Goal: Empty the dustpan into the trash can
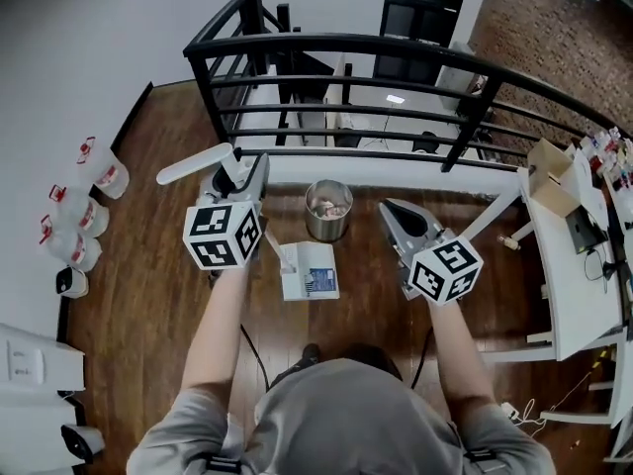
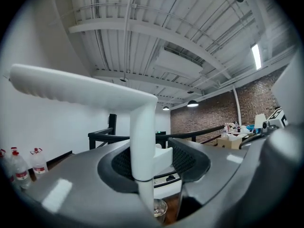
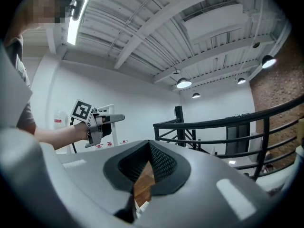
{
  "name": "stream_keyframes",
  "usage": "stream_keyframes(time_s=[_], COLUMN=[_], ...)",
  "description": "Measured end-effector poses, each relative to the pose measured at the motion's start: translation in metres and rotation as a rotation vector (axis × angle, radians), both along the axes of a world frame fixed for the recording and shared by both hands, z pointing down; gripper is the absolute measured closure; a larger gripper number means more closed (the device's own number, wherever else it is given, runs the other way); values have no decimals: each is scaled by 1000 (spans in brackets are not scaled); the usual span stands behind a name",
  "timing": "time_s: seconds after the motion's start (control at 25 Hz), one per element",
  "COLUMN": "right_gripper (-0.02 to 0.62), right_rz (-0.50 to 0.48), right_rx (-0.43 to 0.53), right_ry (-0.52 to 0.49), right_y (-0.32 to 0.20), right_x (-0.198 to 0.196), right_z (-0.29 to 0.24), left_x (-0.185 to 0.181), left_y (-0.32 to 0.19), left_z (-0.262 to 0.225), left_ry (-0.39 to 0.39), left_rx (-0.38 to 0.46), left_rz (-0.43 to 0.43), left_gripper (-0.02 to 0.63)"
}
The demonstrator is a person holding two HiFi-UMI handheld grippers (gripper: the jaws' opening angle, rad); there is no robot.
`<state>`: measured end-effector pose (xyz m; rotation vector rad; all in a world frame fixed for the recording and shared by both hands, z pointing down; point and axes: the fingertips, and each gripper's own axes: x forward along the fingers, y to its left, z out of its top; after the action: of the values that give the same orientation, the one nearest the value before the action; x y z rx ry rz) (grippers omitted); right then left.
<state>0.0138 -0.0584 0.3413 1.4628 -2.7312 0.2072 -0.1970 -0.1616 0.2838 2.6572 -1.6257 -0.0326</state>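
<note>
We find the left gripper (image 1: 241,174) pinching the dustpan's (image 1: 309,283) white handle (image 2: 142,127), the pan just near of the trash can (image 1: 328,209). The right gripper (image 1: 396,214) is pressed together, empty.

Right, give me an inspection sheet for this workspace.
Surface: brown wooden plank floor.
Job's things: white long-handled dustpan hangs low beside the small round metal trash can, which holds scraps; contact with the floor cannot be told.
Clutter: clear plastic bottles with red caps along the left wall.
Grippers: left gripper fingers clamp the dustpan's pole; right gripper fingers together, nothing between them.
Cables: black cable beside the person.
Surroundings: black metal railing; white desk with a cardboard box.
</note>
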Motion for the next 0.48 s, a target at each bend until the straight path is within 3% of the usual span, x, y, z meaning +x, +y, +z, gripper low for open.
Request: stream_keyframes(time_s=[0.24,0.48], right_gripper=[597,597], right_rz=[34,7], right_rx=[-20,-22], right_ry=[-13,-23], right_y=[-57,-126], right_x=[30,66], right_z=[16,22], left_x=[25,42], left_y=[-70,-140], left_z=[2,-1], left_ry=[-14,-8], left_rx=[14,17], left_rz=[7,-45], left_gripper=[416,416])
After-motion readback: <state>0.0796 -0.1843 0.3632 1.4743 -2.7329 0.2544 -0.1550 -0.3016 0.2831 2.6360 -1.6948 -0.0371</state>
